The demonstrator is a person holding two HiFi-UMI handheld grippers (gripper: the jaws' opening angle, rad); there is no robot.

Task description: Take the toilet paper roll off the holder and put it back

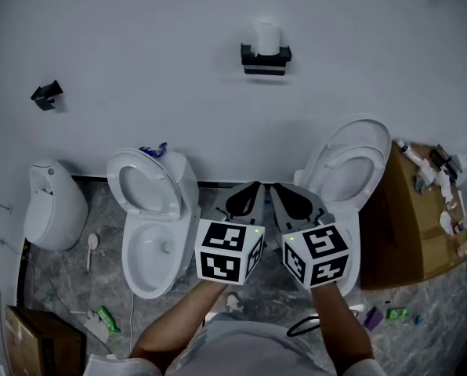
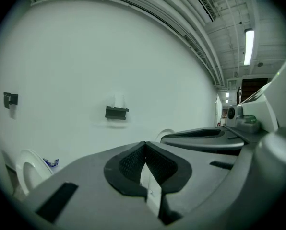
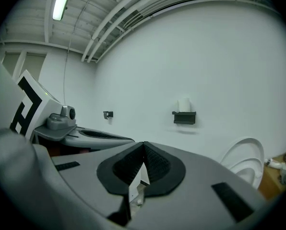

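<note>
Toilet paper roll (image 1: 266,36) atop holder (image 1: 266,58)

My head view is dim, bluish and evenly lit. Both gripper views bulge toward dark round edges; a soft shadow sits under the holder (image 3: 184,118), and the ceiling light (image 2: 249,46) glares.

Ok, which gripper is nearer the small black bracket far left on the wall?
Left. The left gripper sits below and right of the small black bracket; the right gripper lies farther right.
</note>
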